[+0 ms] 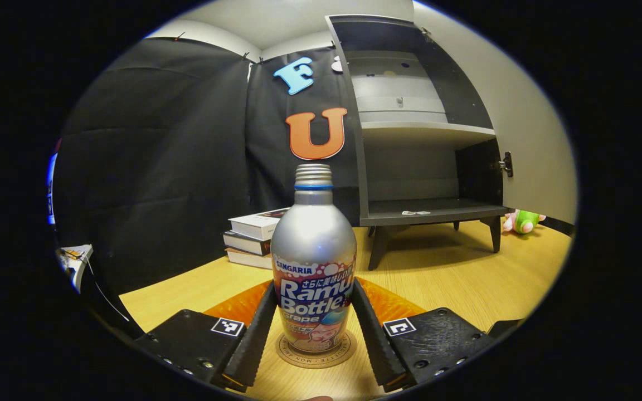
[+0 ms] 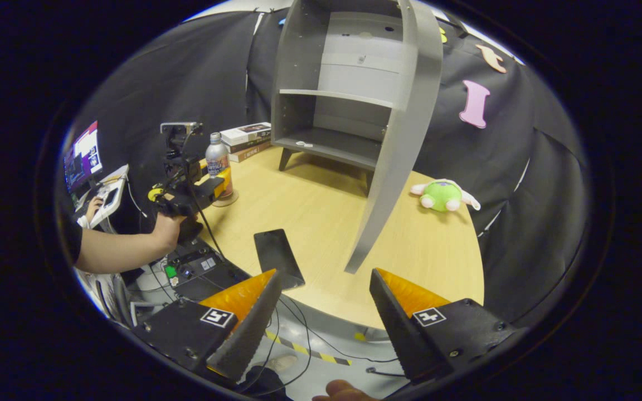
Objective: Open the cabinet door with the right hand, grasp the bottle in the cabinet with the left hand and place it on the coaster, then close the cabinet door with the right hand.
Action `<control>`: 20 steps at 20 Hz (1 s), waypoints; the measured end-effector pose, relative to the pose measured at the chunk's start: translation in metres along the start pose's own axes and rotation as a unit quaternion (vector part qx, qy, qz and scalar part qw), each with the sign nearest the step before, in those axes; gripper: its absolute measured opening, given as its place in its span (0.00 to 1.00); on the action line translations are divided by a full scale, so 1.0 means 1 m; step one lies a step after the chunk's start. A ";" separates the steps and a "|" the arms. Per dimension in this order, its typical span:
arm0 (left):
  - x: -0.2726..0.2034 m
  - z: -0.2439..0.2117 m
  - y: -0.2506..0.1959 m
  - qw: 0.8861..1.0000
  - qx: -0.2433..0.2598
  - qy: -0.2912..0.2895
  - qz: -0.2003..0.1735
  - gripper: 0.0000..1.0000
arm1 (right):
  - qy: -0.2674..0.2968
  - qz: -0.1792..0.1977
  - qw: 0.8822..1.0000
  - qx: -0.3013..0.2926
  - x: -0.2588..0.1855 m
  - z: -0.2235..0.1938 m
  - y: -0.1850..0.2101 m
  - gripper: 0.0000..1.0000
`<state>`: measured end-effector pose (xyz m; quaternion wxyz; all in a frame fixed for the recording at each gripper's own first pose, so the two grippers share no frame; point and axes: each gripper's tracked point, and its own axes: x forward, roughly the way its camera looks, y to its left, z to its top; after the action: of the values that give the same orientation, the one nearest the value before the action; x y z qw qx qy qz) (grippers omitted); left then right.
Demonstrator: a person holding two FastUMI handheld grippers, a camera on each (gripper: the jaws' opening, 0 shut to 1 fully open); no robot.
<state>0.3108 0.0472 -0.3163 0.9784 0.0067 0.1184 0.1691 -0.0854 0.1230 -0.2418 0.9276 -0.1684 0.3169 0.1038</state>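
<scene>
A silver bottle (image 1: pixel 312 262) with a printed label stands upright on a round coaster (image 1: pixel 315 356) on the wooden table. My left gripper (image 1: pixel 314 289) has a finger on each side of the bottle's lower body, and both fingertips touch it. In the right gripper view the bottle (image 2: pixel 218 159) is far off at the table's left side, with the left gripper (image 2: pixel 212 186) and a hand (image 2: pixel 168 225) behind it. The grey cabinet (image 2: pixel 343 111) stands at the back, its door (image 2: pixel 404 139) swung wide open. My right gripper (image 2: pixel 324 278) is open and holds nothing, in front of the door's edge.
A stack of books (image 1: pixel 254 236) lies left of the cabinet (image 1: pixel 427 211). A green plush toy (image 2: pixel 443 195) sits right of the door, and a dark phone (image 2: pixel 278 257) lies near the table's front edge. Below that edge are cables and a monitor (image 2: pixel 81 156).
</scene>
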 end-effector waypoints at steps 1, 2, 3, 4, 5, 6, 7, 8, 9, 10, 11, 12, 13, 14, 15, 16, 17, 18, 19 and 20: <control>0.001 -0.006 0.001 1.000 -0.007 0.007 0.004 0.76 | 0.001 -0.001 1.000 -0.005 0.001 0.000 -0.002 1.00; 0.000 -0.004 0.000 1.000 -0.011 0.002 0.004 0.76 | 0.000 -0.001 1.000 -0.007 0.002 0.001 -0.002 1.00; -0.001 -0.005 0.001 1.000 -0.010 0.001 0.005 0.77 | 0.000 0.000 1.000 -0.006 0.003 0.001 0.000 1.00; -0.003 -0.006 0.000 1.000 -0.007 0.000 0.003 0.77 | -0.002 0.001 1.000 -0.004 0.005 0.002 0.002 1.00; -0.003 -0.004 0.000 1.000 -0.003 -0.004 0.002 0.78 | 0.002 0.002 1.000 -0.002 0.006 0.000 0.003 1.00; -0.003 -0.001 0.000 1.000 -0.007 -0.014 -0.001 0.80 | 0.005 0.003 1.000 -0.001 0.007 -0.001 0.005 1.00; -0.005 0.002 -0.002 1.000 -0.014 -0.018 -0.002 0.89 | 0.006 0.004 1.000 0.000 0.006 -0.001 0.006 1.00; -0.007 -0.002 -0.002 1.000 -0.016 -0.019 -0.002 0.98 | 0.006 0.005 1.000 0.000 0.005 -0.001 0.008 1.00; -0.009 -0.002 0.001 1.000 -0.017 -0.021 -0.001 0.98 | 0.006 0.005 1.000 -0.003 0.006 -0.001 0.008 1.00; -0.009 -0.002 0.002 1.000 -0.018 -0.022 0.000 0.98 | 0.005 0.004 1.000 -0.006 0.006 -0.001 0.009 1.00; -0.011 -0.001 0.004 1.000 -0.017 -0.022 0.004 0.98 | 0.004 0.005 1.000 -0.009 0.004 -0.002 0.011 1.00; -0.013 -0.001 0.005 1.000 -0.016 -0.022 0.005 0.98 | 0.004 0.005 1.000 -0.009 0.002 -0.001 0.012 1.00; -0.015 0.002 0.006 0.999 -0.017 -0.026 0.005 0.98 | 0.003 0.004 1.000 -0.008 0.001 0.000 0.013 1.00; -0.018 0.006 0.008 0.999 -0.017 -0.029 0.005 0.98 | 0.001 0.002 1.000 -0.006 0.001 0.001 0.013 1.00; -0.021 0.010 0.008 0.999 -0.016 -0.030 0.003 0.98 | -0.004 -0.001 1.000 -0.005 0.000 0.003 0.011 1.00; -0.026 0.015 0.008 0.999 -0.015 -0.033 0.001 0.98 | -0.011 -0.005 1.000 -0.006 0.001 0.005 0.011 1.00; -0.031 0.021 0.009 0.999 -0.010 -0.033 0.003 0.98 | -0.014 -0.010 1.000 -0.007 0.003 0.003 0.009 1.00; -0.038 0.028 0.008 0.999 -0.008 -0.033 -0.001 0.98 | -0.015 -0.015 1.000 -0.005 0.003 0.002 0.007 1.00; -0.044 0.035 0.006 0.999 -0.008 -0.031 -0.006 0.98 | -0.021 -0.015 1.000 0.002 0.002 0.004 0.009 1.00; -0.053 0.044 0.002 0.999 -0.006 -0.030 -0.016 0.98 | -0.027 -0.017 0.999 0.010 0.000 0.008 0.011 1.00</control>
<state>0.2721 0.0326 -0.2613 0.9841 0.0043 0.0882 0.1543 -0.0842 0.1360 -0.2379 0.9392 -0.1614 0.2896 0.0896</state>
